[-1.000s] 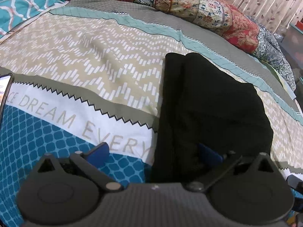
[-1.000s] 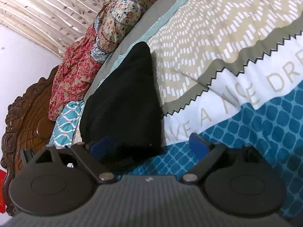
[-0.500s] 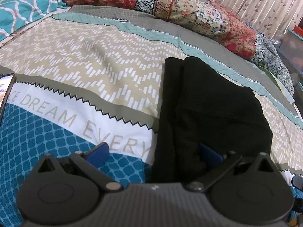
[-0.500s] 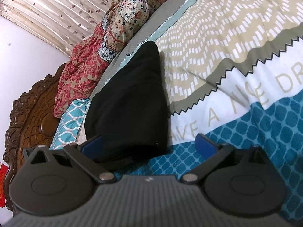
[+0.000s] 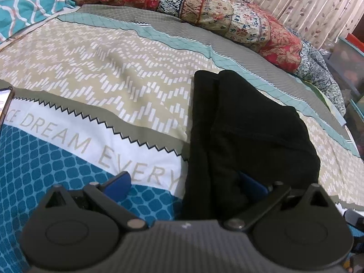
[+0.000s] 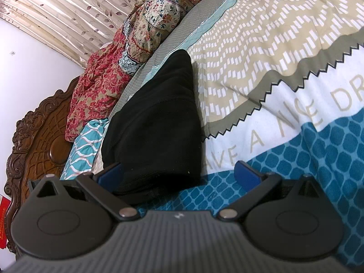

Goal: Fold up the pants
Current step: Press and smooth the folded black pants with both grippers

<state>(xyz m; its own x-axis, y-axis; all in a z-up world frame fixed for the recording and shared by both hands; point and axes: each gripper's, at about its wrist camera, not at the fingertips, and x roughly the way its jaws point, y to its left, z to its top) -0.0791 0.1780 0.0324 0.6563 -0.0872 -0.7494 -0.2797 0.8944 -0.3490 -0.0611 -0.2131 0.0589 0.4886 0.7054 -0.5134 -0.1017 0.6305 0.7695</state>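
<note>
The black pants (image 5: 250, 132) lie folded into a compact bundle on the patterned bedspread (image 5: 113, 86); they also show in the right wrist view (image 6: 157, 122). My left gripper (image 5: 184, 184) is open and empty, its jaws wide apart at the bundle's near end, the right blue pad (image 5: 252, 185) over the black cloth. My right gripper (image 6: 179, 174) is open and empty at the bundle's other end, its left blue pad (image 6: 111, 174) beside the cloth.
A floral quilt (image 5: 227, 13) lies bunched along the far side of the bed. A teal patterned pillow (image 5: 27, 6) is at the far left. A phone (image 5: 5, 104) lies at the left edge. A carved wooden headboard (image 6: 38, 141) and curtains (image 6: 68, 6) border the bed.
Both grippers have drawn back and lifted a little from the folded pants, staying open. The pants have not moved.
</note>
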